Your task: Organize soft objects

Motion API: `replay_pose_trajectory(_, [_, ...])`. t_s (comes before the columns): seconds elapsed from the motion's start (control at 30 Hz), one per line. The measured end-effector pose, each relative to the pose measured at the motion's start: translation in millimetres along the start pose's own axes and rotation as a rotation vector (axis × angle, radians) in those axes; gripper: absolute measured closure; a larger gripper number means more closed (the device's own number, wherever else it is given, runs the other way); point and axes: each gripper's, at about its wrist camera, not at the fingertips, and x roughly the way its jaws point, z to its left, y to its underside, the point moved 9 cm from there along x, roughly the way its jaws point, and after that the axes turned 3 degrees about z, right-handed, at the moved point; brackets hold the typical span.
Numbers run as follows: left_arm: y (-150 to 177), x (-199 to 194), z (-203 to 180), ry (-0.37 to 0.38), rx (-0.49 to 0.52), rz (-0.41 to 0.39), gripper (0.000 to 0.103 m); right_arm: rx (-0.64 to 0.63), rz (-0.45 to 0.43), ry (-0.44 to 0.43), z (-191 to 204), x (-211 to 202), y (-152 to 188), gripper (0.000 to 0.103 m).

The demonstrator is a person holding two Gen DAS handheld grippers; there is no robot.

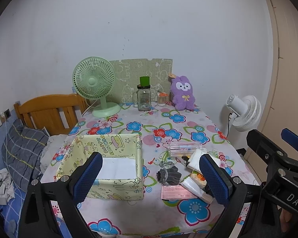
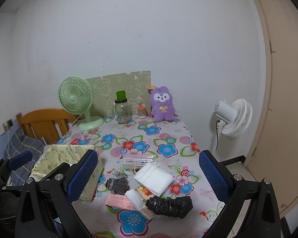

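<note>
Both grippers' mesh-padded fingers stand spread, empty: left gripper (image 1: 151, 178) frames the square fabric box (image 1: 109, 190); right gripper (image 2: 149, 176) frames the crinkled black bag (image 2: 168, 205) and folded white cloth (image 2: 154, 178).

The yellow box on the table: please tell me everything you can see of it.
The yellow box is an open, square container that looks covered in pale yellow fabric printed with cartoon figures and letters. Its walls stand upright, though the rim sags slightly. Inside, only a white bottom shows. It sits on the flowered tablecloth, at the table's left side near the front, left of a grey pouch. Nothing touches it; both grippers hover open.
</note>
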Motion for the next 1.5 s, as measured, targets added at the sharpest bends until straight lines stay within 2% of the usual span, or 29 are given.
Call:
replay_pose_trajectory(0.6, [2.5, 4.5, -2.1, -0.001, -0.001, 0.013, 0.004, 0.006, 0.007, -0.002, 0.3, 1.6, 1.1, 0.0])
replay_pose_trajectory(0.77, [6.6, 11.6, -3.2, 0.027, -0.013, 0.056, 0.004, 0.001, 0.01, 0.008, -0.7, 4.4, 4.2, 0.0])
replay_pose_trajectory(1.5, [15.5, 32.4, -12.8, 0.025, 0.005, 0.047, 0.004, -0.002, 0.061, 0.004, -8.2, 28.9, 12.4, 0.0])
